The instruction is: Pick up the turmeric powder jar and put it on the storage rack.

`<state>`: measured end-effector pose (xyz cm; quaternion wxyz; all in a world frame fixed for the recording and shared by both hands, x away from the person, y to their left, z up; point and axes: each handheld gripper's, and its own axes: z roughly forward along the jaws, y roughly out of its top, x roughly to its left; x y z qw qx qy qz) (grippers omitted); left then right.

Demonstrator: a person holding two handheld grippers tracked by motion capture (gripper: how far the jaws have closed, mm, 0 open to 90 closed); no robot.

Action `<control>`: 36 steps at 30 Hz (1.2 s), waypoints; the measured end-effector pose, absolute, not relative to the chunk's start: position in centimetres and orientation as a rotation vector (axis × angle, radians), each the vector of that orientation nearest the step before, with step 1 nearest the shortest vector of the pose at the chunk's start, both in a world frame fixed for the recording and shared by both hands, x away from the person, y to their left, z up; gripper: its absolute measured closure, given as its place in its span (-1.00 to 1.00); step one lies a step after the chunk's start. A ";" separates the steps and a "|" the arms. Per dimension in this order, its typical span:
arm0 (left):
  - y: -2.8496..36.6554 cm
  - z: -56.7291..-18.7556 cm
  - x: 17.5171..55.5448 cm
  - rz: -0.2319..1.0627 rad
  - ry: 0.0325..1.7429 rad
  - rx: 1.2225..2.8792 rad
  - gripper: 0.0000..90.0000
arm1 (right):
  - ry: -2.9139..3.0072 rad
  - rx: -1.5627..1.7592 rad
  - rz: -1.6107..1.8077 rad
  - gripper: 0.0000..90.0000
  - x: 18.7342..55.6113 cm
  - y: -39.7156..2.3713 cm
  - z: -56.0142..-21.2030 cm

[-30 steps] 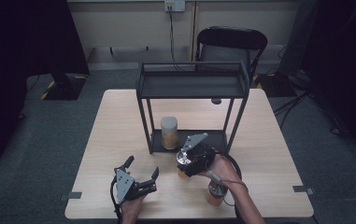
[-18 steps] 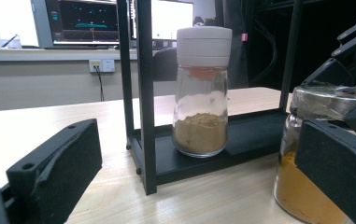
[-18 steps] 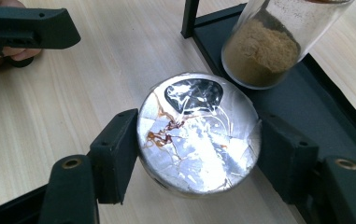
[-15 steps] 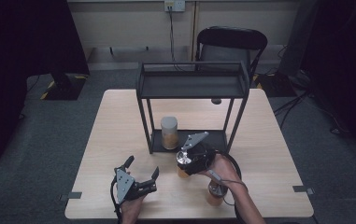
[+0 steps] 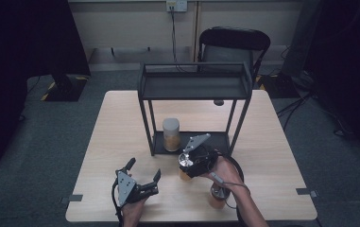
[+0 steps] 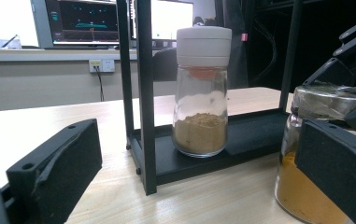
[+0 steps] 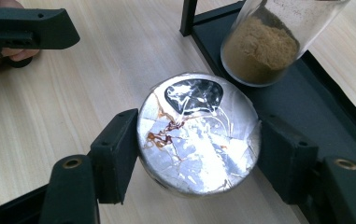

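near the front of the table, just right of centre, the right gripper has its jaws clamped on the foil-sealed jar, pads pressing both sides of the rim. jar stands on the wood just in front of the black rack, touching nothing else that i can see. left gripper sits apart, jaws spread wide, holding nothing, near-left of the jar.

risks, my read:
- grip is high on a round glass neck; smooth glass plus flat pads could let it twist or slip if lifted fast.
- foil seal is crinkled, partly torn with brown residue; tilting could spill the orange powder.
- white-capped jar stands on the rack's bottom shelf right behind; pushing forward could knock it.
- rack post is close on the far side, so a swing could clip it.
- another jar sits near the right hand; can't tell its state.

materials: pale wood-grain tabletop, matte black metal frame, clear glass, tan powder in the capped one, smooth plastic cap.
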<state>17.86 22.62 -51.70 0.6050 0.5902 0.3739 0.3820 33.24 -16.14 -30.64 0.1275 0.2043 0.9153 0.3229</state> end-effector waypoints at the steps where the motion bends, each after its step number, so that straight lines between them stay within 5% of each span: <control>1: 22.6 -51.7 17.9 0.884 0.865 1.365 -1.00 | 2.663 0.595 0.941 -0.24 33.2 -16.2 -30.7; 36: 22.6 -51.7 17.9 0.884 0.864 1.369 -1.00 | 2.624 0.651 0.971 -0.23 32.8 -16.4 -30.1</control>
